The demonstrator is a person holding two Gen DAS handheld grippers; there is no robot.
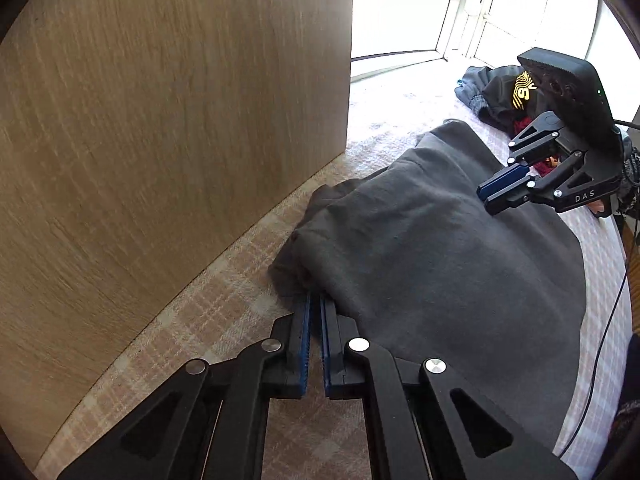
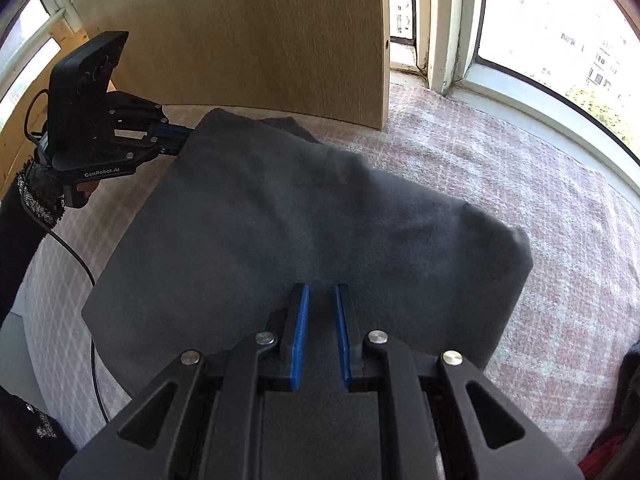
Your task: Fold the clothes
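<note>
Your left tongs [image 1: 315, 300] pinch the folded grey garment's [image 1: 440, 248] corner, apparently; right tongs [image 2: 321, 294] hover slightly spread above it.

Left claw [image 1: 316, 300] tips buried under dark garment [image 1: 440, 248] fold; grip unclear.

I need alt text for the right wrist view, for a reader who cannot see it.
A folded dark grey garment lies on a pink checked bedcover. The right tongs hover slightly open above its near edge, while the left tongs meet its far left corner beside a wooden panel.
</note>
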